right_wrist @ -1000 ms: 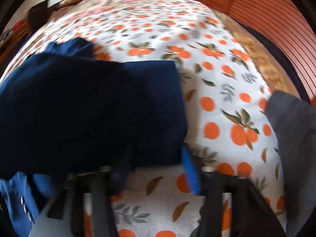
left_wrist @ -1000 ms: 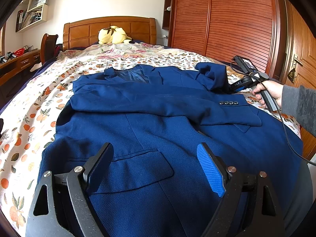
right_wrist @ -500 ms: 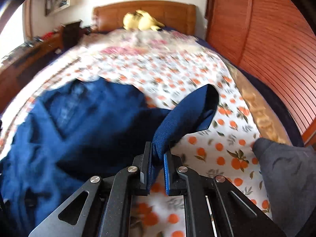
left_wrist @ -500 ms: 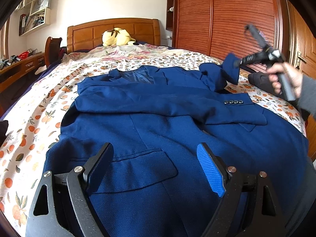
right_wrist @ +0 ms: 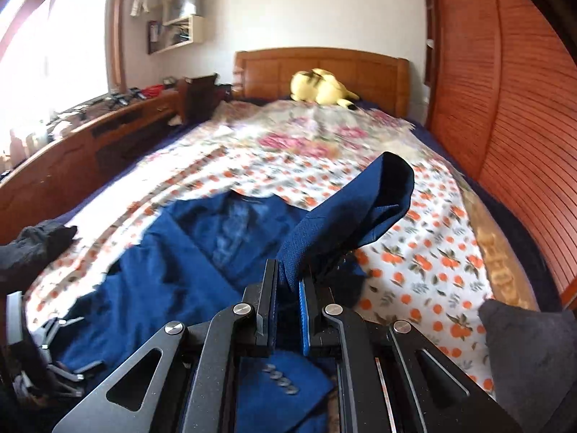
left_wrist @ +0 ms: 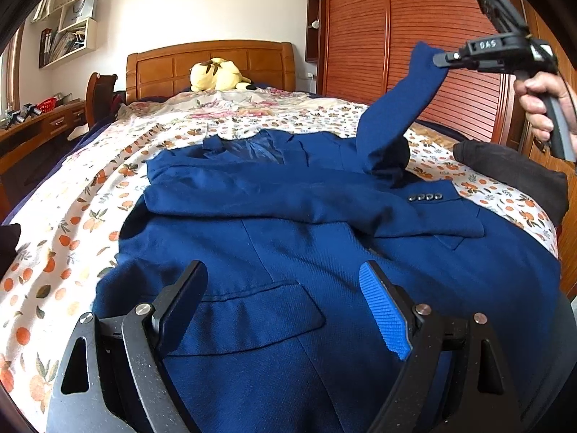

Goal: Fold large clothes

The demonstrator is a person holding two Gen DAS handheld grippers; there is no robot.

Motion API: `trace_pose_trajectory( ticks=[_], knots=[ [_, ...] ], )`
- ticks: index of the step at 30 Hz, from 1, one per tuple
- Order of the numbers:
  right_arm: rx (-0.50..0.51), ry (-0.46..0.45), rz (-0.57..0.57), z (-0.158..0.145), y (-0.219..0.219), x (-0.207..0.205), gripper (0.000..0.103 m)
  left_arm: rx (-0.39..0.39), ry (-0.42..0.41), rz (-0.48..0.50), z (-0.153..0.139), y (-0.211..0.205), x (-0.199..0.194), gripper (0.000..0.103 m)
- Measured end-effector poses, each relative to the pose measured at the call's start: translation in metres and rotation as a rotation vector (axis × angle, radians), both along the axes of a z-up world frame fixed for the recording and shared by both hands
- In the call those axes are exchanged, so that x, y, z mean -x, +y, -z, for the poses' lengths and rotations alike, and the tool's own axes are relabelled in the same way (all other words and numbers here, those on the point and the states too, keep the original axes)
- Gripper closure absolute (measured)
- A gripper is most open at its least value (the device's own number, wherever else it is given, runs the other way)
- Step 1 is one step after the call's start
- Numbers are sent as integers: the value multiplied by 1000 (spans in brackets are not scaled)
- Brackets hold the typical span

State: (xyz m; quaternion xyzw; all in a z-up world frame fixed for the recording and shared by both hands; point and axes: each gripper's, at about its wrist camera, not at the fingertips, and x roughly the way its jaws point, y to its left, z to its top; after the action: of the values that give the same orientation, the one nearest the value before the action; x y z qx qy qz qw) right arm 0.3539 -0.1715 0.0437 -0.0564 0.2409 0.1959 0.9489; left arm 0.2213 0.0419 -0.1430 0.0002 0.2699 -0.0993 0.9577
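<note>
Up close in the left wrist view, the left gripper (left_wrist: 283, 303) hovers released, jaws wide, over the lower front of the blue blazer (left_wrist: 288, 252) spread on the fruit-print bedspread (left_wrist: 72, 223); its hem is cut off below the frame. Ahead and to the right, a hand (left_wrist: 541, 104) holds the right gripper (left_wrist: 441, 60), clenched on the blazer's sleeve (left_wrist: 400, 108) and holding it raised above the bed (the pinched cuff edge hides behind its black tips). A dark garment (left_wrist: 512, 176) lies beneath.

From the right wrist view, the right gripper (right_wrist: 288, 288) grasps the sleeve (right_wrist: 353, 216) between nearly closed pads. Blur smears the bedspread (right_wrist: 432, 252) beyond. The left gripper (right_wrist: 36, 353) is barely visible at the lower left edge.
</note>
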Motion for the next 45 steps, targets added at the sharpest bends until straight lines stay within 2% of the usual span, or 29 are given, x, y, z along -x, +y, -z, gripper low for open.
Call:
trace_pose_trajectory(
  ticks=[5,8,15,19,27,31,39,42,44,45],
  knots=[
    [-23,-47,-77,-8,18,28,93,-11,-41,-20,-20,4,11,16],
    [-43,-60,-143,-9,27,45,93,17,-53,-33,-31,12,22,16],
    [-67,-33,-277,10,34,57,93,29,-75,-62,-46,20,46,16],
    [-87,18,-304,37,29,53,93,30,-76,-71,-49,23,60,16],
    [-113,146,-305,117,13,33,93,21,-49,-79,-46,21,72,16],
    [-63,129,-274,142,8,28,93,18,-27,-87,-43,21,71,16],
    [-108,161,-223,161,-1,8,74,-7,16,-100,-38,13,66,16],
    [-129,140,-236,152,-6,11,66,-2,32,-91,-39,5,60,16],
    [-149,141,-254,152,-14,24,56,9,37,-73,-40,-4,57,16],
    [-155,147,-259,154,-18,28,56,6,40,-69,-40,-8,57,16]
  ],
)
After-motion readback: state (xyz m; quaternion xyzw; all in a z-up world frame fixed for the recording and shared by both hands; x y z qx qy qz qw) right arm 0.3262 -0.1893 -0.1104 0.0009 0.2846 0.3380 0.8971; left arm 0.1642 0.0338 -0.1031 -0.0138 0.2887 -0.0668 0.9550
